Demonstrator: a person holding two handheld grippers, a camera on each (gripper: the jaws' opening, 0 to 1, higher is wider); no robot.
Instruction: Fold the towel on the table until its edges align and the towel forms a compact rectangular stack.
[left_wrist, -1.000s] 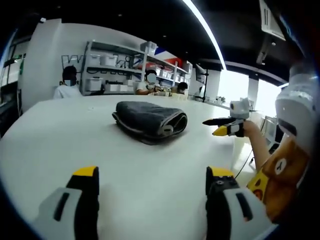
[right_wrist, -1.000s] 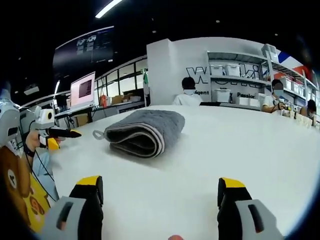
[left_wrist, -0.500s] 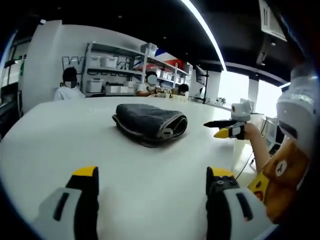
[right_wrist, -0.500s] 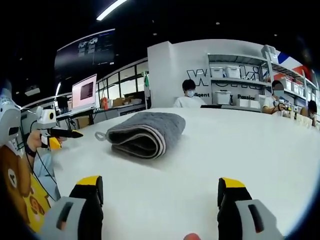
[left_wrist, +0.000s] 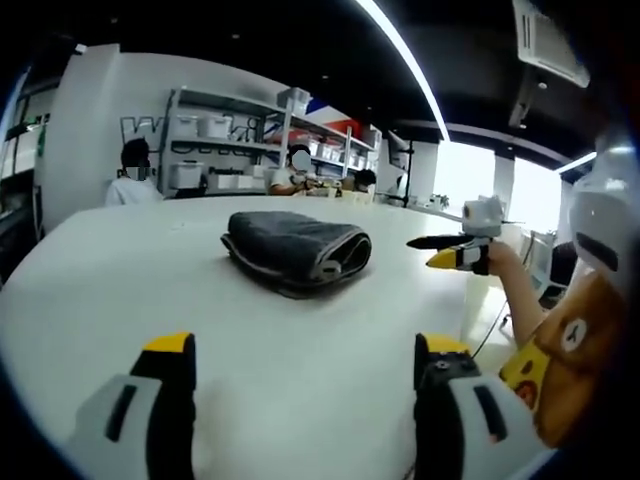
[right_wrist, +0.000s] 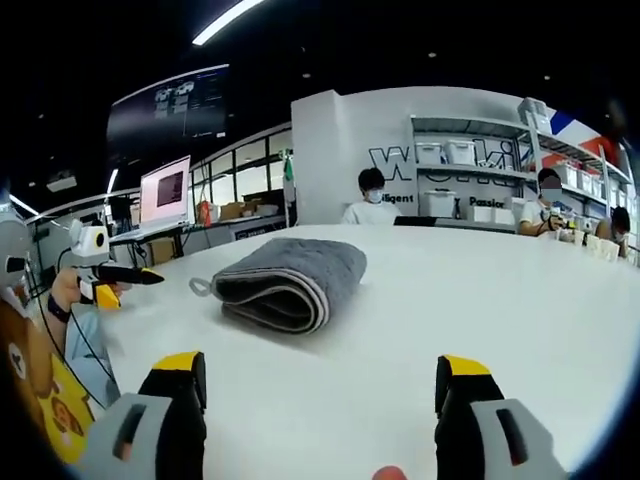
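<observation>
Towel (left_wrist: 296, 250) first: it is dark gray and lies folded in a thick little stack on my white table (left_wrist: 120, 290). A small loop sticks out at its 9 o'clock side in my right gripper view (right_wrist: 200, 287). My left claw (left_wrist: 300, 365) sits near me at 6 o'clock from the towel, spread wide and holding nothing. My right claw (right_wrist: 318, 385) is spread wide and holding nothing too, apart from the towel. Far behind the table, at 12 o'clock, people (right_wrist: 371, 198) sit by shelves (left_wrist: 230, 150) with white boxes.
</observation>
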